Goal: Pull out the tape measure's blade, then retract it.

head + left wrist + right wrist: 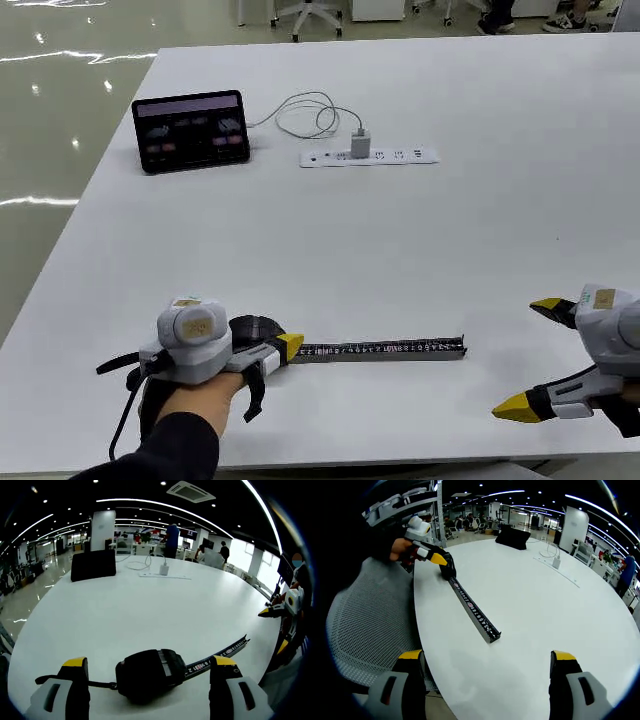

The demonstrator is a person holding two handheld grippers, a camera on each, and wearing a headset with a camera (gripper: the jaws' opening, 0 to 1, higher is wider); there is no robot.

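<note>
Around the black, rounded, matte tape measure case [150, 674] the left gripper [150, 662] is set with its yellow-tipped jaws spread, and a gap is seen on each side of the case. Both are found at the near edge of a smooth white tabletop [420, 240]. From the case a dark, narrow, flat blade [380, 349] printed with fine markings is laid out straight. Well beyond its hooked far end the right gripper [530, 355] is held agape and empty. Pulling out is judged done and retraction due. The case should first be clamped squarely, then the stiff blade fed back slowly, so that whipping is avoided.
</note>
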